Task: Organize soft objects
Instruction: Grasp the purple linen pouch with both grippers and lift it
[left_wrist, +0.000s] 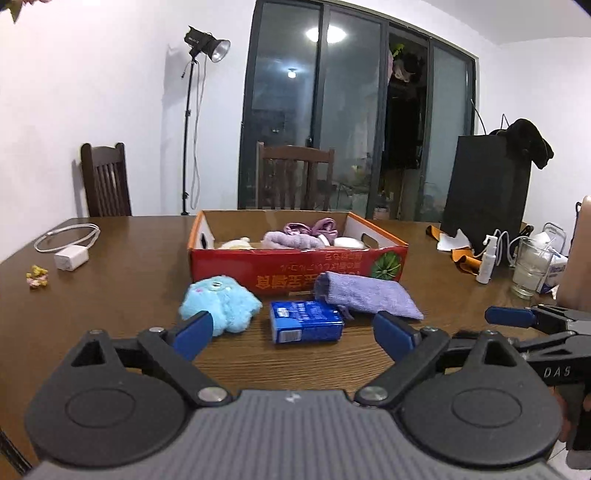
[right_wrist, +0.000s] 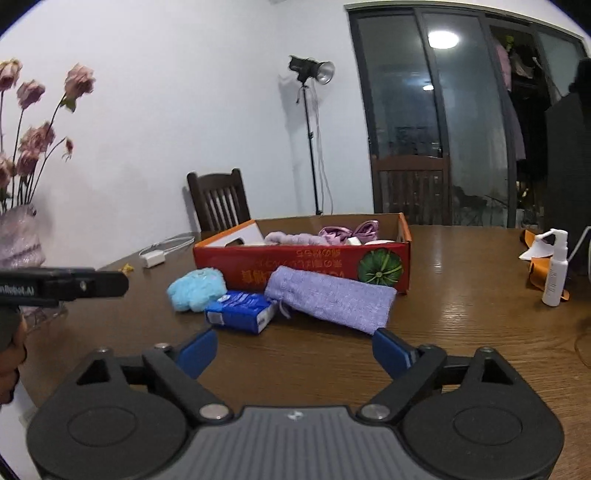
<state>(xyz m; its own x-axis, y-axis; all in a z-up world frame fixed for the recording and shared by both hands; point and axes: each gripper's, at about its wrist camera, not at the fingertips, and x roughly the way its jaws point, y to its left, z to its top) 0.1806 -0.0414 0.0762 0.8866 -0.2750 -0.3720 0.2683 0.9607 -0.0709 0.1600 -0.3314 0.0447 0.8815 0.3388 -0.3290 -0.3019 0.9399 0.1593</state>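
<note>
Towel: purple towel (right_wrist: 330, 297) lies ahead of your right gripper (right_wrist: 293, 350), long axis crossways.
Nearer: right.
Jaws: both spread, empty; left gripper (left_wrist: 293, 332) faces the tissue pack (left_wrist: 304, 320).

Left gripper (left_wrist: 291, 334): grey ribbed body, two black round housings with triangular cut-outs, black link arms on silver pivot screws, blue pads on the fingertips (left_wrist: 194, 334). Right gripper (right_wrist: 293, 350): same build, same blue pads; seen side-on from the left wrist view its black arm bears white letters "DAS". From the right wrist view the left one's black side shows white "nRobot.AI" lettering.
</note>
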